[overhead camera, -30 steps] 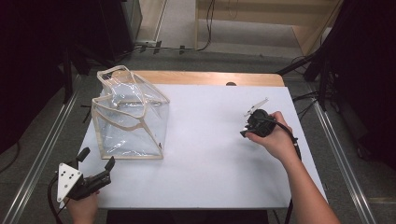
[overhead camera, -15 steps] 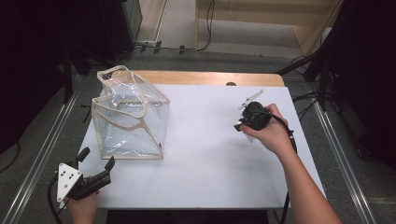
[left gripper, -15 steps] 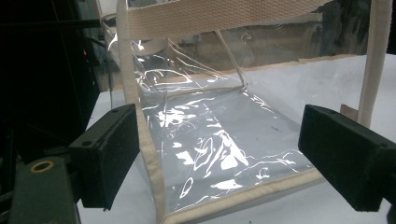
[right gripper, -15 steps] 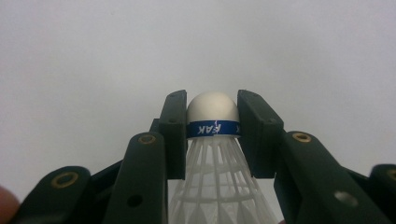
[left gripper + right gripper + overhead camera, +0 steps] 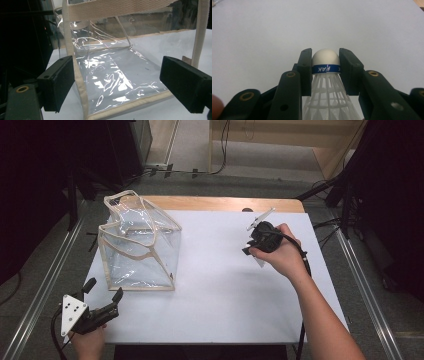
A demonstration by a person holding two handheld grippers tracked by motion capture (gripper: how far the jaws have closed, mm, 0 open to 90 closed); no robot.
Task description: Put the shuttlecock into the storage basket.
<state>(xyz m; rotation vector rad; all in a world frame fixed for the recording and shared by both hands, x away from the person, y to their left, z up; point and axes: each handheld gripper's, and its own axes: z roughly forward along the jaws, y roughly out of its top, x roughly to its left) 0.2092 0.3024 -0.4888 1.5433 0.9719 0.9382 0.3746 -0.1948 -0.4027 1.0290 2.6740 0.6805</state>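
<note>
We hold a white shuttlecock (image 5: 325, 82) in the right gripper (image 5: 325, 68); its fingers (image 5: 305, 71) are closed on the cork head, at the blue band, above the right part of the white counter (image 5: 220, 285). The left gripper (image 5: 102, 290) waits near the front left corner of the clear bag (image 5: 137, 245), its fingers (image 5: 58, 82) wide apart and empty. We judge the carrying step is in hand. Next, the shuttlecock must probably travel left to the bag, whose opening may need holding.

The high view looks forward and down on the white surface (image 5: 220, 290). The left gripper view sits close before the clear plastic bag with beige webbing trim (image 5: 112, 75), which stands upper left of the high view; the right gripper view looks closely along the surface.
</note>
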